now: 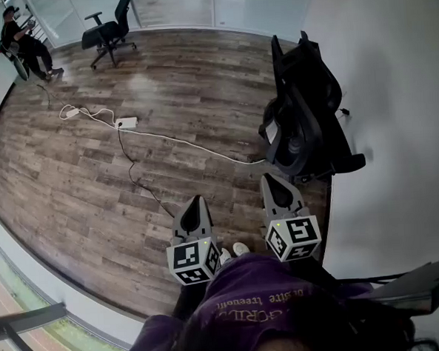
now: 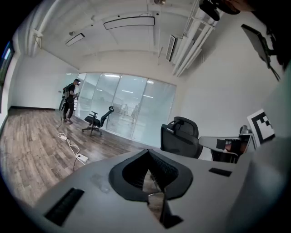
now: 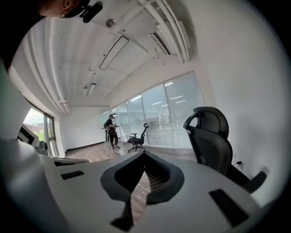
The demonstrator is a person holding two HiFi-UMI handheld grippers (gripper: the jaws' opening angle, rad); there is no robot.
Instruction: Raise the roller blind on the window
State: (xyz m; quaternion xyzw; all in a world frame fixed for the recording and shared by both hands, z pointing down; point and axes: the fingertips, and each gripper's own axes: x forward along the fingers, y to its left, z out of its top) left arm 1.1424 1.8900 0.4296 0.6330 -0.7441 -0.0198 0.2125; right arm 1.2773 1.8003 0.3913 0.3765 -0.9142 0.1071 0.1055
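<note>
My two grippers are held close to the body, side by side, pointing out over the wooden floor. The left gripper (image 1: 196, 201) has its jaws together with nothing between them, as the left gripper view also shows (image 2: 147, 152). The right gripper (image 1: 273, 178) is shut and empty too (image 3: 144, 154). A window (image 1: 24, 316) runs along the lower left of the head view, below and left of my left gripper. In the right gripper view a window (image 3: 35, 125) shows at the far left. I see no roller blind in any view.
A black office chair (image 1: 305, 117) stands against the white wall just ahead of my right gripper. A white power strip (image 1: 126, 122) with cables lies on the floor. Far off are a second chair (image 1: 110, 29), a person (image 1: 22, 42) and a glass partition (image 2: 127, 107). A grey desk edge (image 1: 426, 277) is at lower right.
</note>
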